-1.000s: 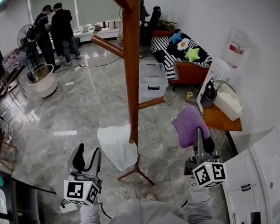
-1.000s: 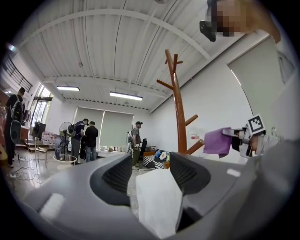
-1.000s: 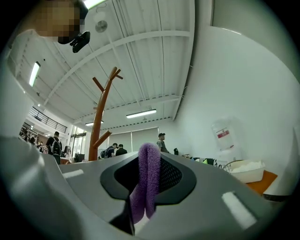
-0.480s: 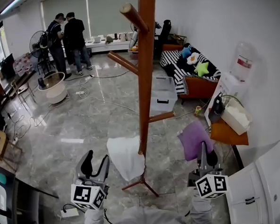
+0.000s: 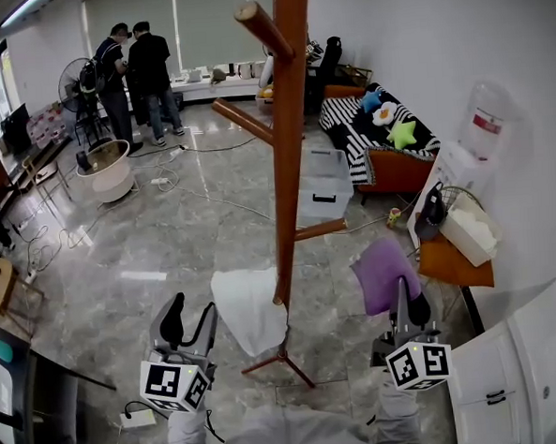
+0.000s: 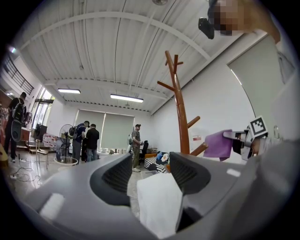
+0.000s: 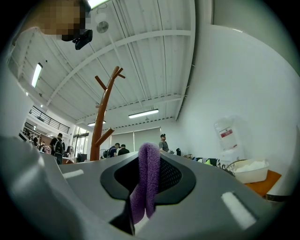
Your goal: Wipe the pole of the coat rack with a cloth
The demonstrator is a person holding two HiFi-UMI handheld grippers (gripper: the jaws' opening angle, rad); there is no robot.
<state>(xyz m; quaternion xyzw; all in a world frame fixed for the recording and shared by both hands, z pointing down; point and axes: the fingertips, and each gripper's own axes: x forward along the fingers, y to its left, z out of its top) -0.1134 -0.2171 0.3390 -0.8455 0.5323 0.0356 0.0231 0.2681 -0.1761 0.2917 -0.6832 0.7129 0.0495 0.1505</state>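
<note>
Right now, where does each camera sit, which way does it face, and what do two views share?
Head view: on the person's head, looking steeply down at the coat rack pole; the left gripper, right gripper and sleeves show.
Left gripper view: on that gripper, facing up along its jaws, closed on the white cloth; the person's body shows at right.
Right gripper view: on that gripper, facing up along its jaws, closed on the purple cloth.
Shared: all three show the coat rack pole.

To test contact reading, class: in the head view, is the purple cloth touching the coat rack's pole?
No, the purple cloth sits right of the pole with bare floor showing between them.
</note>
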